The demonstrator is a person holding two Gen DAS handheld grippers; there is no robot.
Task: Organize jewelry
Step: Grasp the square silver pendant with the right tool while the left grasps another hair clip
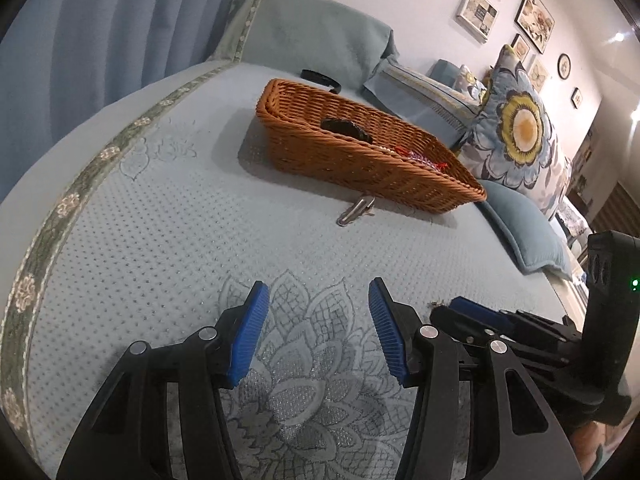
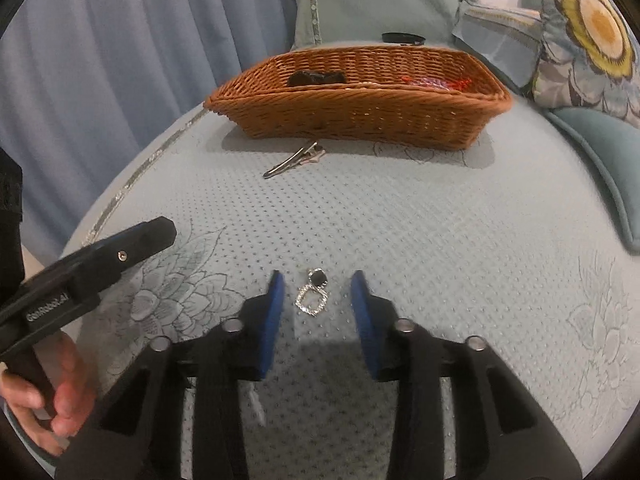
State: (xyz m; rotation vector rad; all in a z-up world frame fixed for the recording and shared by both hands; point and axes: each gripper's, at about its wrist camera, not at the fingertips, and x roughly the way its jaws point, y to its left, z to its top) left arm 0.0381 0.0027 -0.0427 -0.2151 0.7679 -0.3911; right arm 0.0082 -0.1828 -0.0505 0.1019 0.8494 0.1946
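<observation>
A silver earring (image 2: 313,295) with a black stone and a sparkly square loop lies on the bed cover, between the blue pads of my open right gripper (image 2: 318,286). A silver hair clip (image 2: 295,158) lies in front of the brown wicker basket (image 2: 360,114); the clip also shows in the left wrist view (image 1: 355,210), as does the basket (image 1: 360,160). The basket holds a dark item (image 2: 316,77) and a red-pink beaded piece (image 2: 434,81). My left gripper (image 1: 318,298) is open and empty above the flower pattern. The right gripper shows at the left view's lower right (image 1: 480,316).
A black ring-shaped item (image 2: 402,37) lies behind the basket by a teal pillow (image 2: 372,4). A flowered cushion (image 1: 516,136) and a blue cushion (image 1: 524,228) sit to the right. Blue curtains (image 2: 120,40) hang at the left beyond the bed edge.
</observation>
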